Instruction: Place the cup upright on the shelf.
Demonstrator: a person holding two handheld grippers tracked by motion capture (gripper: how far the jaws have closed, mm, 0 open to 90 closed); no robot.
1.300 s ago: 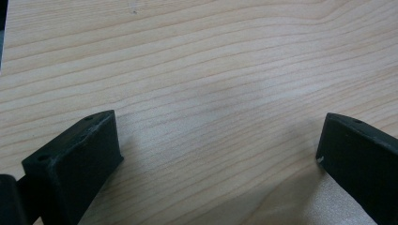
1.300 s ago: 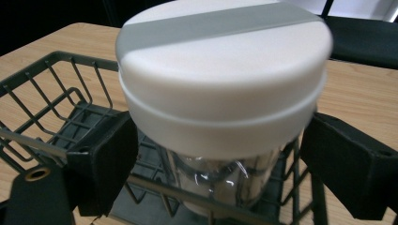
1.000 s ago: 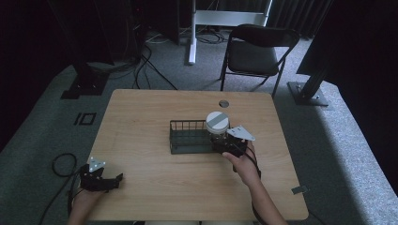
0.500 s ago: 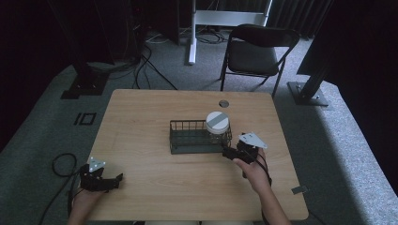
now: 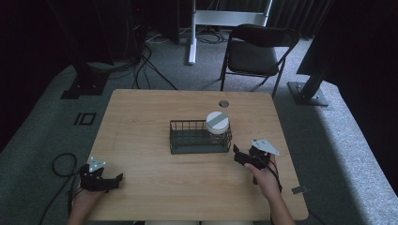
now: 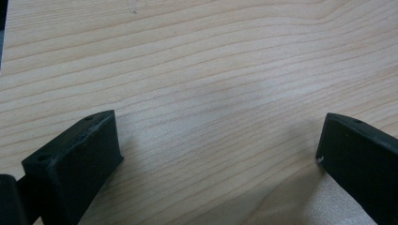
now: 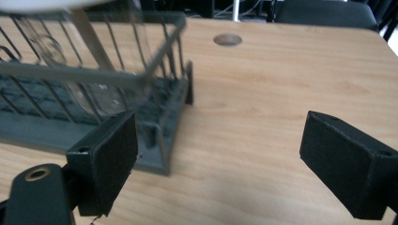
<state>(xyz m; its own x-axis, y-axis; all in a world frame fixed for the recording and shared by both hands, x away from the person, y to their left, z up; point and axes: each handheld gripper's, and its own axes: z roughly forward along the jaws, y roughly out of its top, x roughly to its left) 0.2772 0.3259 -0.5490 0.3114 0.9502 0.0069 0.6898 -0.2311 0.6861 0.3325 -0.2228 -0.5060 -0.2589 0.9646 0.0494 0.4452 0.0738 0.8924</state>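
Two grippers rest on the wooden surface (image 5: 155,122), both wide open and holding nothing.
The jar (image 5: 217,126) with a white lid stands in the right end of the rack (image 5: 187,140); the right gripper (image 5: 240,155) is just beside the rack, the left gripper (image 5: 115,180) well apart. No writing can be read.

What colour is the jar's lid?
White with a grey stripe across it; the lid shows best in the high view.

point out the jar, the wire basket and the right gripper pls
jar (image 5: 217,124), high view, on its white lid.
wire basket (image 5: 187,143), high view, on its bare floor left of the jar.
right gripper (image 5: 240,155), high view, between its open jaw tips.
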